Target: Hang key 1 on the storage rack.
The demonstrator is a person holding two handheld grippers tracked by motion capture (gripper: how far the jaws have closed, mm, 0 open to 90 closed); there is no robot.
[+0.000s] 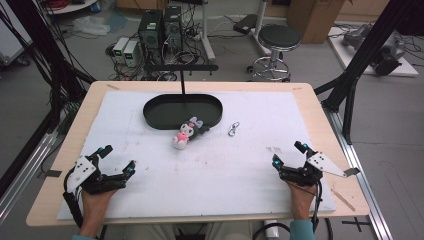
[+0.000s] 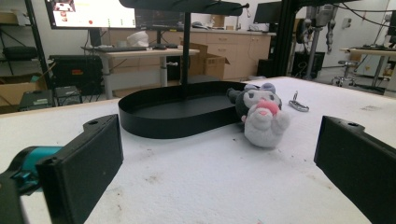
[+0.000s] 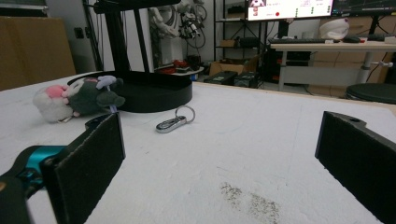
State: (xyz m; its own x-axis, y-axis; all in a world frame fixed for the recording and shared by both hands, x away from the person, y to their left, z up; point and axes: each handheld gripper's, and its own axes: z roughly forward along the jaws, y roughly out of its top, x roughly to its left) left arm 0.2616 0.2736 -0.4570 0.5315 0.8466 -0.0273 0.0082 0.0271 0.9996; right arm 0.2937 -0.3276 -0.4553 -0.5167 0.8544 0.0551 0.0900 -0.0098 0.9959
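We hold the left gripper [image 1: 116, 159] and right gripper [image 1: 287, 154] spread wide, gripping nothing, near the table's front corners | plush toy [image 1: 187, 132]: grey-white, pink face, dark hood (lying on its side), mid-mat, just beside the black oval tray [image 1: 150, 111] | tray holds nothing | metal keyring clip [image 1: 233, 129] lies right of the toy
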